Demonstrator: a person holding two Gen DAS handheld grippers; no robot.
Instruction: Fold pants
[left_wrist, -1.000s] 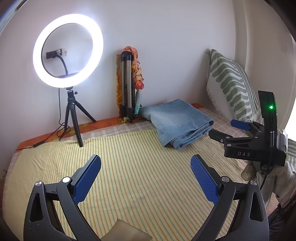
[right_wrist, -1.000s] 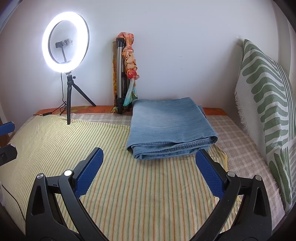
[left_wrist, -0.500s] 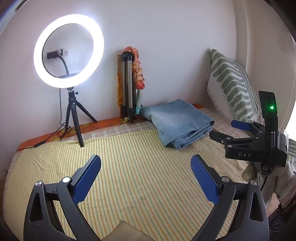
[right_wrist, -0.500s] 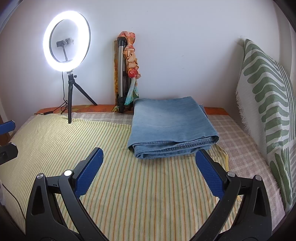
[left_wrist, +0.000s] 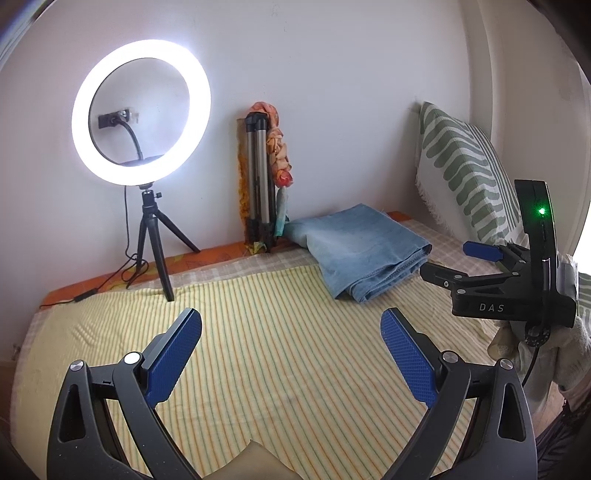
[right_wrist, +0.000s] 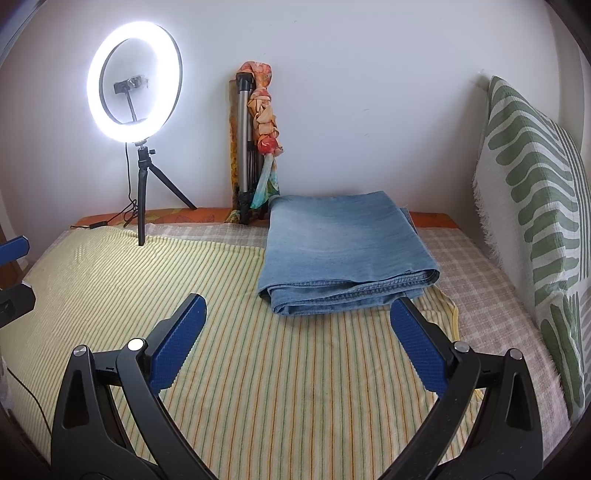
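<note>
The blue denim pants (right_wrist: 345, 251) lie folded in a neat stack on the bed, near the far wall; they also show in the left wrist view (left_wrist: 364, 253) at the right. My right gripper (right_wrist: 297, 332) is open and empty, held above the striped sheet just in front of the pants. My left gripper (left_wrist: 291, 341) is open and empty over the sheet, well to the left of the pants. The right gripper also shows in the left wrist view (left_wrist: 461, 260), with its jaws apart.
A lit ring light on a small tripod (right_wrist: 135, 96) stands at the back left, its cable trailing on the bed. A folded tripod with a scarf (right_wrist: 255, 147) leans on the wall. A green-patterned pillow (right_wrist: 535, 206) stands at the right. The yellow striped sheet (right_wrist: 277, 369) covers the bed.
Both grippers have drifted very slightly; the pants sit a touch lower and nearer in the right wrist view. Nothing was taken hold of or let go.
</note>
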